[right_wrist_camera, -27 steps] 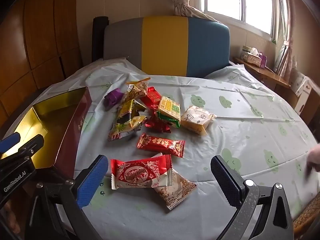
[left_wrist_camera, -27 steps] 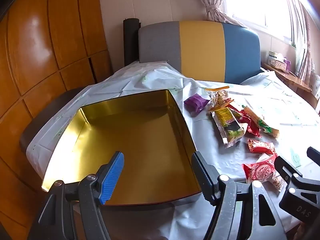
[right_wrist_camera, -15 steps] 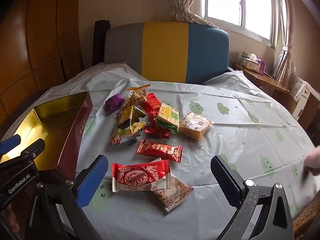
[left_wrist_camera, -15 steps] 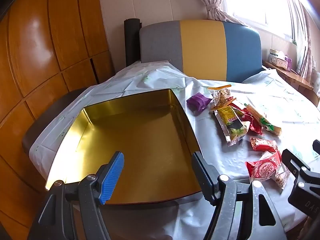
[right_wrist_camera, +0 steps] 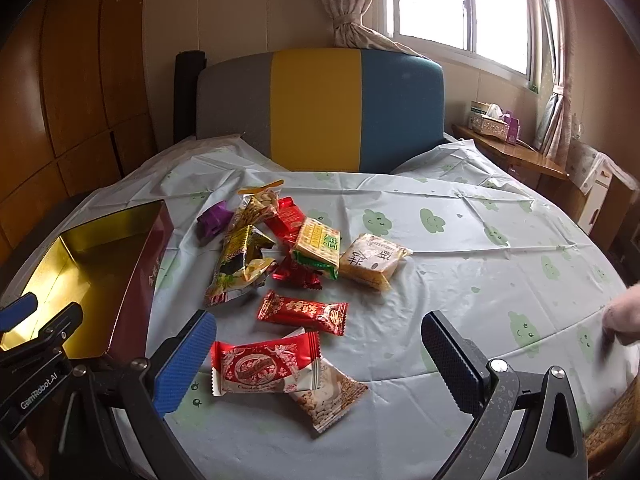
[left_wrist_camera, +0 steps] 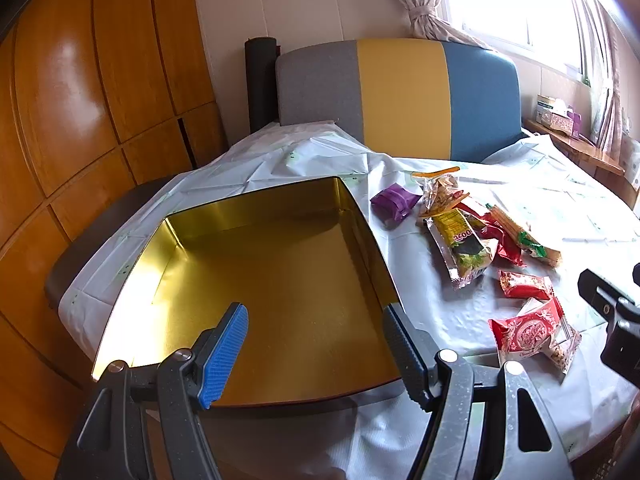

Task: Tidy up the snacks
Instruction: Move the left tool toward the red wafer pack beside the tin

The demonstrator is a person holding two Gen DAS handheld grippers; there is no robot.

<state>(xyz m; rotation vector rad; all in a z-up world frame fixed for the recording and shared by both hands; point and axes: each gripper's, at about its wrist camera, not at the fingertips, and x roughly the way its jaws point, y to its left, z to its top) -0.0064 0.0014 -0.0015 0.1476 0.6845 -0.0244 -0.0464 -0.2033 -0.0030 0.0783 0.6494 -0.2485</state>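
An open tin (left_wrist_camera: 264, 216) (right_wrist_camera: 140, 276), gold inside and red outside, sits empty on the table's left. Several snack packets lie right of it. Nearest are a red-and-white chocolate packet (right_wrist_camera: 260, 366) (left_wrist_camera: 524, 334) on a nut packet (right_wrist_camera: 332, 396), then a red candy packet (right_wrist_camera: 302, 312). A purple packet (left_wrist_camera: 394, 202) (right_wrist_camera: 214, 222) lies farther back. My left gripper (left_wrist_camera: 314, 354) is open over the tin's near edge. My right gripper (right_wrist_camera: 320, 364) is open, its jaws either side of the chocolate packet and above it.
A pale tablecloth with green clouds (right_wrist_camera: 460, 264) covers the round table. A grey, yellow and blue chair back (right_wrist_camera: 320, 108) stands behind. A wooden wall (left_wrist_camera: 80, 100) is at the left. A hand (right_wrist_camera: 622, 316) rests at the table's right edge.
Both views have drawn slightly back and up from the table. The packets and the tin have not moved. Both grippers stay open.
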